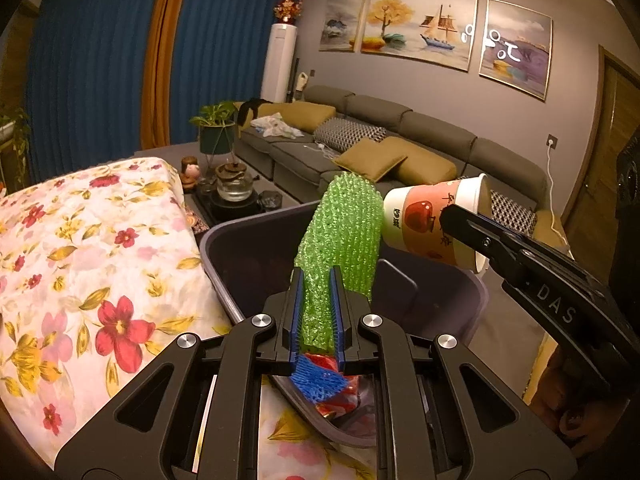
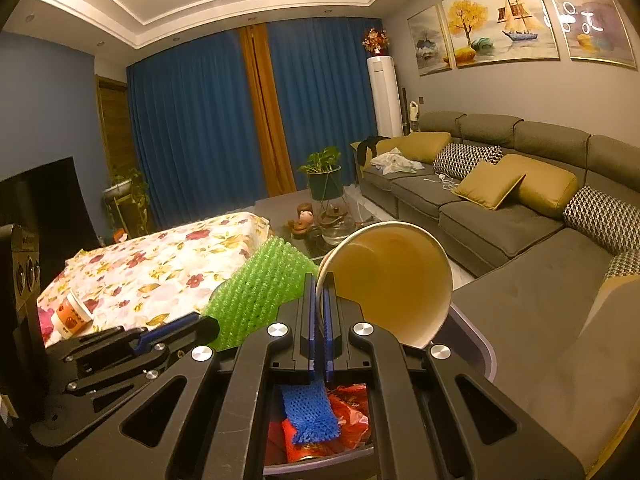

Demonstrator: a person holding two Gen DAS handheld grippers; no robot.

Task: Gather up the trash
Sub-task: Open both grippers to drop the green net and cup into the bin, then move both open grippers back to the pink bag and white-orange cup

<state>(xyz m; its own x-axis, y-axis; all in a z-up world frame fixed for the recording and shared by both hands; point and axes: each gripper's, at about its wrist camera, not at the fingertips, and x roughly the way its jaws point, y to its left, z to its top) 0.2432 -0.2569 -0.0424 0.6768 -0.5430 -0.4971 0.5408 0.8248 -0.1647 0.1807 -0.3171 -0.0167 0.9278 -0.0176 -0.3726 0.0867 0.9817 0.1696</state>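
My left gripper (image 1: 316,280) is shut on a green foam net sleeve (image 1: 342,236) and holds it upright over the dark purple trash bin (image 1: 224,252). My right gripper (image 2: 319,280) is shut on the rim of a paper cup (image 2: 392,276), tilted on its side above the same bin (image 2: 476,340). In the left wrist view the cup (image 1: 432,220) shows an apple print and sits just right of the sleeve. The sleeve also shows in the right wrist view (image 2: 256,292). Inside the bin lie a blue foam net (image 2: 310,416) and red wrappers (image 2: 352,404).
A table with a floral cloth (image 1: 88,248) stands left of the bin; a second paper cup (image 2: 72,316) lies on it. A tea tray with a glass kettle (image 1: 234,188) and a potted plant (image 1: 216,128) stand beyond. A grey sofa (image 2: 520,208) runs along the right.
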